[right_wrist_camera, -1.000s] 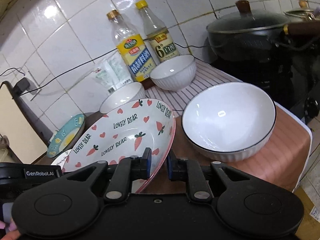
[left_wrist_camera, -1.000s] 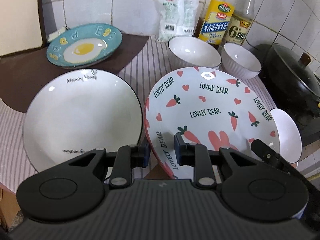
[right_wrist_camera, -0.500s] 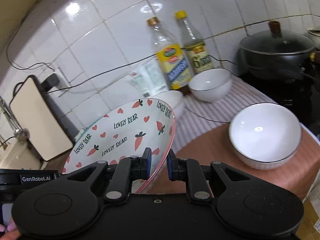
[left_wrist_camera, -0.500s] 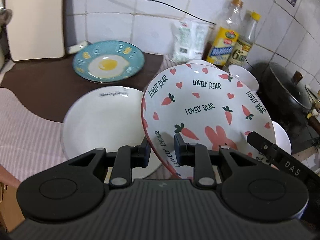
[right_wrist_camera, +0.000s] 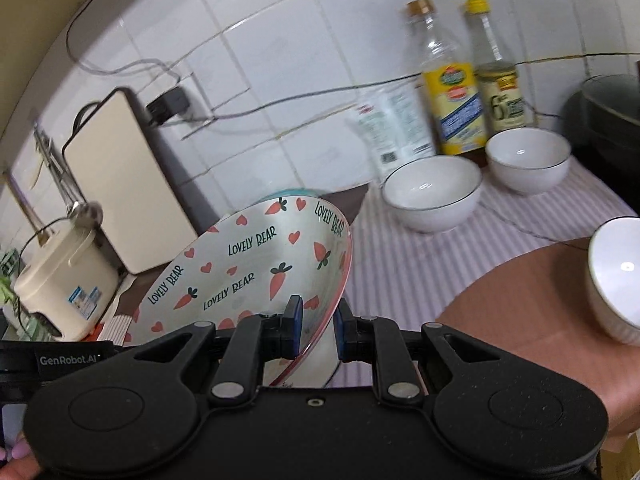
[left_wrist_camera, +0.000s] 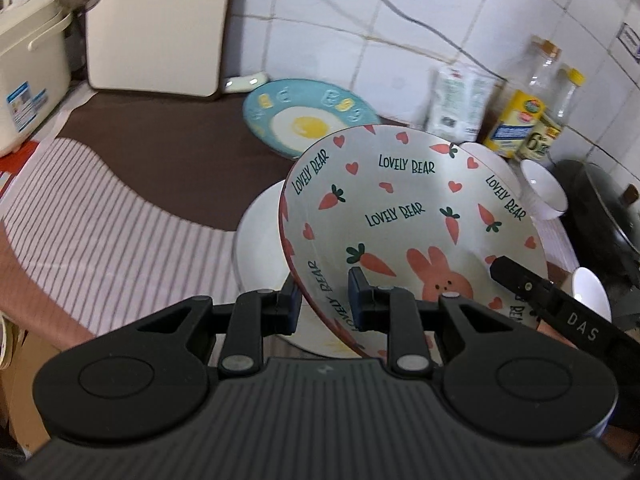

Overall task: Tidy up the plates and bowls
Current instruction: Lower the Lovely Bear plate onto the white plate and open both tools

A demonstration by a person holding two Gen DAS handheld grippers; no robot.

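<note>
Carrot-and-heart "LOVELY BEAR" plate [left_wrist_camera: 412, 216], pink-rimmed, tilted

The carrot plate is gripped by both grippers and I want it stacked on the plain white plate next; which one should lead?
Left, probably. The left gripper clamps the carrot plate at its rim directly above the white plate. The right gripper holds the opposite rim, nearer the bowls.

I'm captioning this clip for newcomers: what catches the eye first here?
The carrot-and-bunny "Lovely Bear" plate dominates, tilted in mid-air with the left tongs and the right tongs each clamped on its rim. Under it lies a plain white plate; behind, a blue fried-egg plate.
</note>
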